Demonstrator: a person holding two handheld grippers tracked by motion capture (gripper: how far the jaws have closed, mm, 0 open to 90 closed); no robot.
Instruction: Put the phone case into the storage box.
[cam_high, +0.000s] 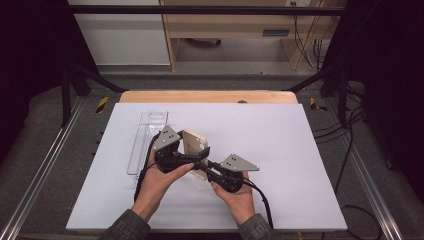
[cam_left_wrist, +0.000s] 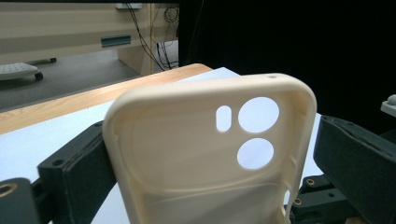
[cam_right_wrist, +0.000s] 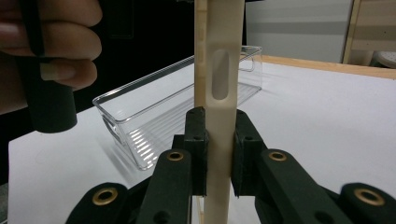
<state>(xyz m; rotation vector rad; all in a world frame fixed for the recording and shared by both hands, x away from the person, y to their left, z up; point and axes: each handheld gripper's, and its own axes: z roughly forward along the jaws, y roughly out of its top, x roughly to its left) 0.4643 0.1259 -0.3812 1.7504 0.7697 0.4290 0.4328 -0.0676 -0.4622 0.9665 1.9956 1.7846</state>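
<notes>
Centrally, just above the white table (cam_high: 280, 150): cream phone case (cam_high: 194, 145) held up between both grippers. Right gripper (cam_right_wrist: 219, 154) nearly closed, pads clamped flat on the case's thin edge. Left gripper (cam_left_wrist: 210, 163) spread wide, pads apparently touching the case's two long sides. Just left, clear plastic tray (cam_high: 145, 142) lying lengthwise.

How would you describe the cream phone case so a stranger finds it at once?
Look at the white table, near its front centre, between the person's hands. There stands the cream phone case, beside a clear plastic tray. Unlike the tray, it is opaque, with round camera holes.
</notes>
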